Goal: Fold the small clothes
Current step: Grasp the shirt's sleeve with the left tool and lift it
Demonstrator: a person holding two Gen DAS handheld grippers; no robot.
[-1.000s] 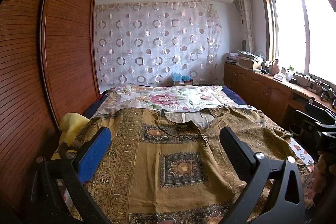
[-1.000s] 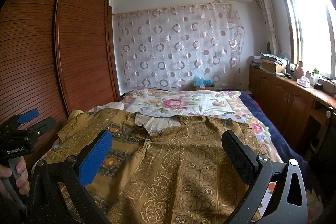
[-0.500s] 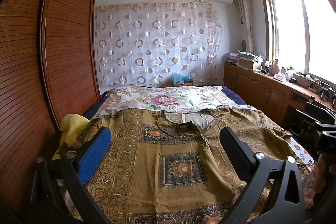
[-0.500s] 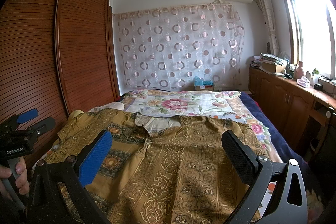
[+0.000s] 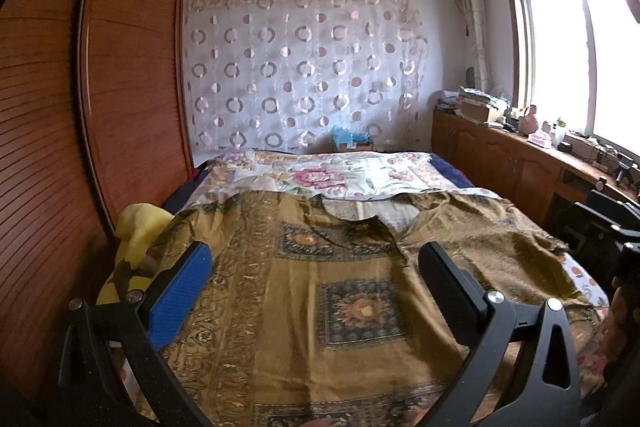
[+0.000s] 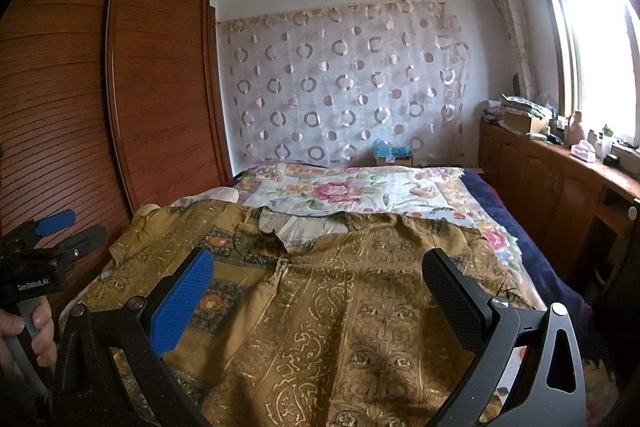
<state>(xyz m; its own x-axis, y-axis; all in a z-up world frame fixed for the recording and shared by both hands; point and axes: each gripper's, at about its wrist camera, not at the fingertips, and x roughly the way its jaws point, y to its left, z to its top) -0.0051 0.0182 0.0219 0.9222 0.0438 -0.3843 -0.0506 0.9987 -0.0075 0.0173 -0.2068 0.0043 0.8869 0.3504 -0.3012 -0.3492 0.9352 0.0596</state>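
Note:
A brown and gold patterned shirt (image 5: 352, 287) lies spread flat on the bed, collar toward the far wall; it fills the near bed in the right wrist view too (image 6: 340, 307). My left gripper (image 5: 316, 267) hovers open above the shirt's left half, with nothing between its blue and black fingers. Over the shirt's right half my right gripper (image 6: 320, 271) is open as well and holds nothing. The left gripper (image 6: 60, 231) also shows at the left edge of the right wrist view, held by a hand (image 6: 24, 339).
A floral bedspread (image 5: 340, 179) covers the far bed. A yellow cloth (image 5: 140, 231) lies at the bed's left edge by the wooden wardrobe (image 5: 100, 107). A cluttered wooden cabinet (image 5: 520, 163) runs under the window at right. A box (image 5: 352, 143) sits by the curtain.

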